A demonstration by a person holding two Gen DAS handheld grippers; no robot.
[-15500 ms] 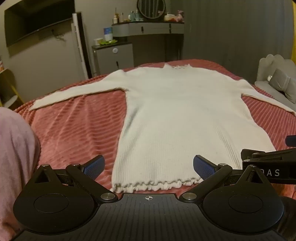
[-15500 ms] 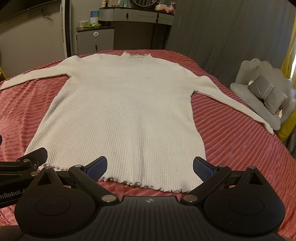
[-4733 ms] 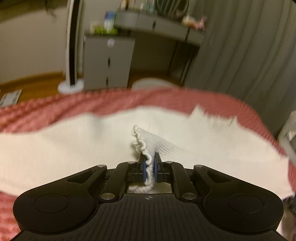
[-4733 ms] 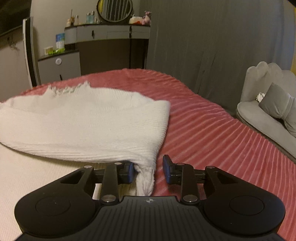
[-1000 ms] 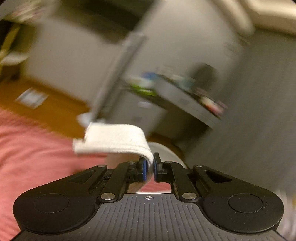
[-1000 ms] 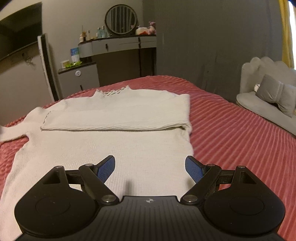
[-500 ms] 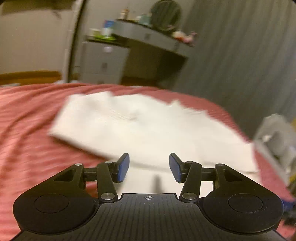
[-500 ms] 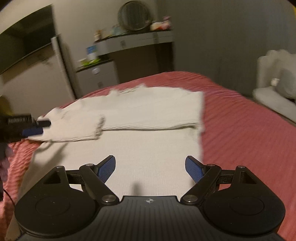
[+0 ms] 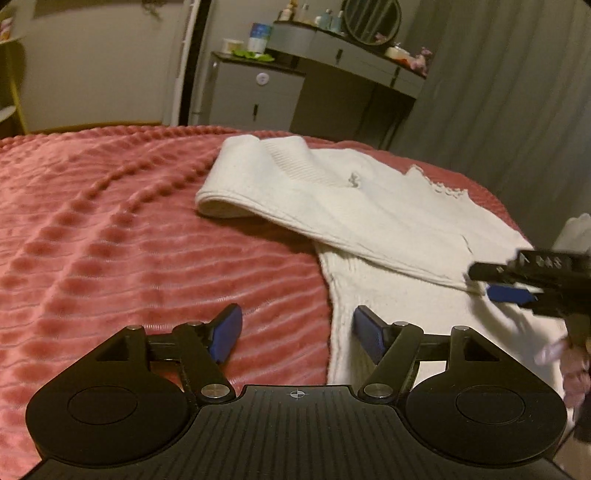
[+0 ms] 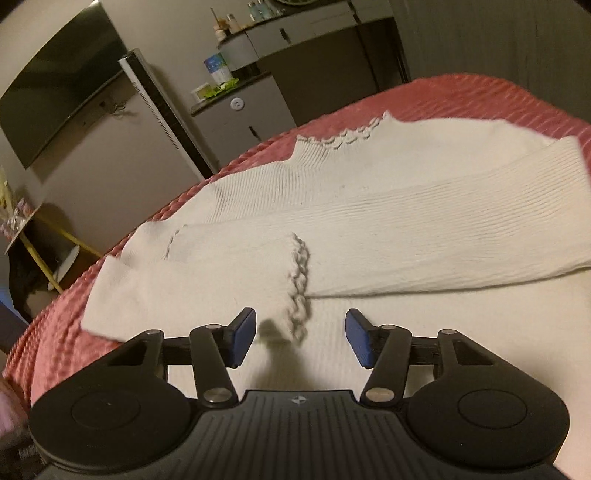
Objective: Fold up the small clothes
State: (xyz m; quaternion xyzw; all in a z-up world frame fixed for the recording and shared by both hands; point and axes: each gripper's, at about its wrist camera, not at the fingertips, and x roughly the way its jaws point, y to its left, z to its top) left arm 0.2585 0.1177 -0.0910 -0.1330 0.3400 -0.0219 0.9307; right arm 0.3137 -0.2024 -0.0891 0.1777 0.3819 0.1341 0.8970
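Observation:
A white ribbed sweater (image 9: 388, 221) lies flat on the pink bedspread (image 9: 110, 240). Both sleeves are folded across its chest; in the right wrist view the left sleeve's frilled cuff (image 10: 299, 280) lies on top, near the middle. My left gripper (image 9: 297, 332) is open and empty, low over the sweater's left edge. My right gripper (image 10: 300, 338) is open and empty, just short of the frilled cuff; it also shows in the left wrist view (image 9: 517, 288) at the right over the sweater.
A grey cabinet (image 9: 255, 96) and a dark dressing table with bottles and a round mirror (image 9: 369, 14) stand beyond the bed. A grey curtain (image 9: 498, 92) hangs at the right. A TV (image 10: 55, 110) hangs on the wall.
My left gripper carried the left sleeve over the chest, let it go and opened wide, then drew back to the sweater's left edge. My right gripper moved left toward the cuff, still open.

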